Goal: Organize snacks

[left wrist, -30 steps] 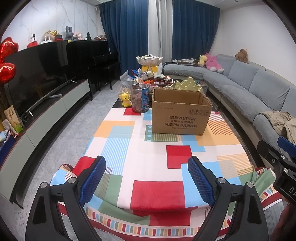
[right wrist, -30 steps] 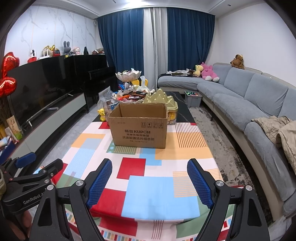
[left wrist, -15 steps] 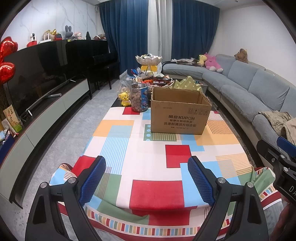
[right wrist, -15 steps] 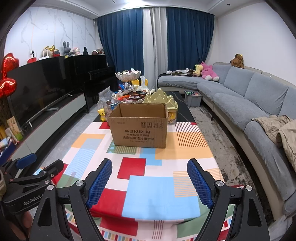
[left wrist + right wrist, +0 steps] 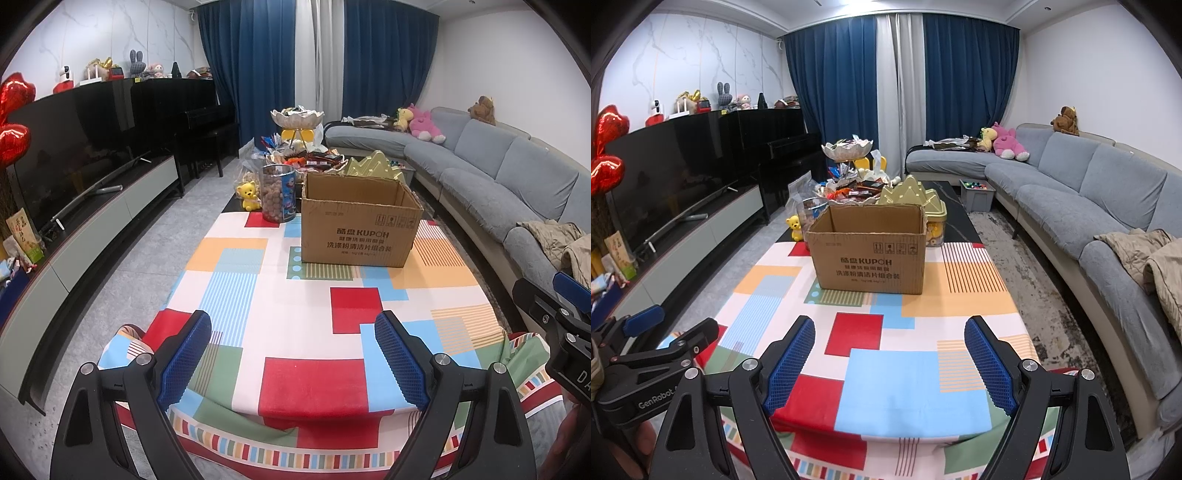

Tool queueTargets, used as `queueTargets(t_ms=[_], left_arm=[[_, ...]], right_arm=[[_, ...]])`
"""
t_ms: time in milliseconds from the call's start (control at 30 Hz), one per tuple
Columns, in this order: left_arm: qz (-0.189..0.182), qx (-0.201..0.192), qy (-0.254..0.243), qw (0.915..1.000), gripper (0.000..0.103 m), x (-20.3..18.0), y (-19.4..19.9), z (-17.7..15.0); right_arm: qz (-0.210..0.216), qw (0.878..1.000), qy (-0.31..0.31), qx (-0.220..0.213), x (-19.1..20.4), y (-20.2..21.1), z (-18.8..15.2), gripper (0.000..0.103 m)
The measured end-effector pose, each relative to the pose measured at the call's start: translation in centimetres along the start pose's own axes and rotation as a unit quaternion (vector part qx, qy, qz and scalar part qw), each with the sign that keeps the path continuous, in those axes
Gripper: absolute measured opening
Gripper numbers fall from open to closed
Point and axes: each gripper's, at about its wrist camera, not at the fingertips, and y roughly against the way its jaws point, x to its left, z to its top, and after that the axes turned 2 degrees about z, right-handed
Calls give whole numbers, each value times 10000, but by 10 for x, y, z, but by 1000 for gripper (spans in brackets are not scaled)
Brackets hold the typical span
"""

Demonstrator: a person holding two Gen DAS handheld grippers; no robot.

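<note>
An open brown cardboard box stands on the far half of the table with the patchwork cloth. Behind it lie a heap of wrapped snacks, a clear jar of round brown snacks, a gold tin and a tiered bowl. My left gripper hovers open over the table's near edge, nothing between its blue pads. My right gripper is open beside it, also with nothing held.
A grey sofa with a beige jacket runs along the right. A TV on a low console lines the left wall. A yellow bear figure stands by the jar, and a grey bin sits on the floor.
</note>
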Motion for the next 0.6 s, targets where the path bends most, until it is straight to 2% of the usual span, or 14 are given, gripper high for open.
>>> queueTargets(t_ms=[600], left_arm=[[-16, 2, -7, 10000, 91, 1, -2, -1]], right_arm=[[4, 10000, -3, -4, 0, -1, -1, 84]])
